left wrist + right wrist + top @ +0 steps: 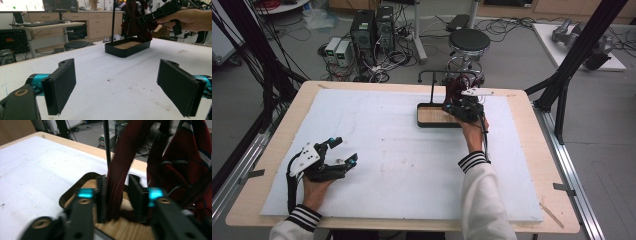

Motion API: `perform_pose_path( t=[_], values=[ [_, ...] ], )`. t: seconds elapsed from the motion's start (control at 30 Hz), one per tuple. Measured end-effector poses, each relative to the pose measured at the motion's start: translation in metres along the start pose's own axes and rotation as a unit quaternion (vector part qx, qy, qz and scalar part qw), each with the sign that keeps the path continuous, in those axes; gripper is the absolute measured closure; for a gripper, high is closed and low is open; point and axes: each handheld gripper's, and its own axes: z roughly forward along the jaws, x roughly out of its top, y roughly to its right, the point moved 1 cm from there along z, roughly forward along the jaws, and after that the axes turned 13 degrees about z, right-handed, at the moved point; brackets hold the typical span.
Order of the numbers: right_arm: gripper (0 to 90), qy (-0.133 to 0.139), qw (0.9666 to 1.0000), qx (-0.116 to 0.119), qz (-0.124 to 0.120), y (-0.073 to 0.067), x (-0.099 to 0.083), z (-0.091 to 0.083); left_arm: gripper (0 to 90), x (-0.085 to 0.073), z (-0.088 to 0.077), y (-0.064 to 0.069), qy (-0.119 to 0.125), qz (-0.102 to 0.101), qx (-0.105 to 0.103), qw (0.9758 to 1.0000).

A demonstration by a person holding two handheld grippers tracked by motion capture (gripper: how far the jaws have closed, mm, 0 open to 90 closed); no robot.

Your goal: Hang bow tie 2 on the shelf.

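Over the tray [432, 117], the right tongs [117, 195] stand apart around a hanging dark red tie [120, 170]; it may slip off the stand [433, 82]. Left tongs [117, 85] are apart, empty.

Left fingers [61, 86]: two black pads, wide apart, nothing between them.
Worktop [112, 75]: white, under the fingers.
Black tray [127, 47]: far ahead of the fingers.
Dark red cloth [136, 20]: hangs over the tray.
Other hand [187, 18]: up high, right of the tray.
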Motion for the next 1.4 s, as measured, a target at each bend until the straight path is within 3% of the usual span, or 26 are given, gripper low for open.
perform_pose_path(
  t=[0.07, 0.1, 0.2, 0.33, 0.4, 0.77, 0.93, 0.97, 1.07, 1.37, 1.4],
  values=[
    [42.0, 0.000, 0.9998, 0.020, 0.003, -0.001, 0.000, -0.001, 16.0, 0.000, 0.000, 0.000, 0.000, -0.001, 0.000, 1.0000],
    [35.5, 0.002, 0.9998, 0.018, -0.003, -0.001, 0.001, -0.001, 16.0, 0.000, 0.000, 0.000, 0.001, -0.002, 0.000, 1.0000],
    [22.5, 0.006, 0.9996, 0.026, -0.008, -0.006, 0.002, -0.005, 16.0, 0.000, 0.000, 0.000, 0.001, -0.003, 0.000, 1.0000],
    [13.3, 0.020, 0.9989, 0.037, -0.020, -0.014, 0.001, -0.019, 16.0, 0.000, 0.000, 0.000, 0.004, -0.001, -0.001, 1.0000],
    [12.2, 0.029, 0.9983, 0.037, -0.035, -0.016, -0.001, -0.029, 16.0, 0.000, 0.000, -0.001, 0.004, -0.002, -0.001, 1.0000],
    [11.0, 0.101, 0.9920, 0.054, -0.052, -0.015, -0.014, -0.095, 16.0, 0.000, 0.000, 0.000, 0.005, -0.004, -0.002, 1.0000],
    [11.0, 0.135, 0.9874, 0.047, -0.070, -0.014, -0.038, -0.128, 16.0, 0.000, 0.000, 0.000, 0.005, -0.003, -0.006, 1.0000],
    [11.0, 0.147, 0.9852, 0.044, -0.076, -0.013, -0.045, -0.134, 16.0, 0.000, 0.000, 0.000, 0.005, -0.003, -0.006, 1.0000],
    [11.0, 0.163, 0.9839, 0.034, -0.064, -0.010, -0.065, -0.149, 16.0, 0.000, 0.000, 0.001, 0.003, -0.003, -0.008, 1.0000],
    [11.0, 0.196, 0.9784, -0.005, -0.066, 0.004, -0.119, -0.172, 16.0, 0.000, -0.001, 0.001, 0.001, -0.004, -0.006, 1.0000],
    [11.0, 0.192, 0.9794, -0.006, -0.063, 0.006, -0.123, -0.173, 16.0, 0.000, -0.001, 0.001, 0.001, -0.005, -0.004, 1.0000]
  ],
)
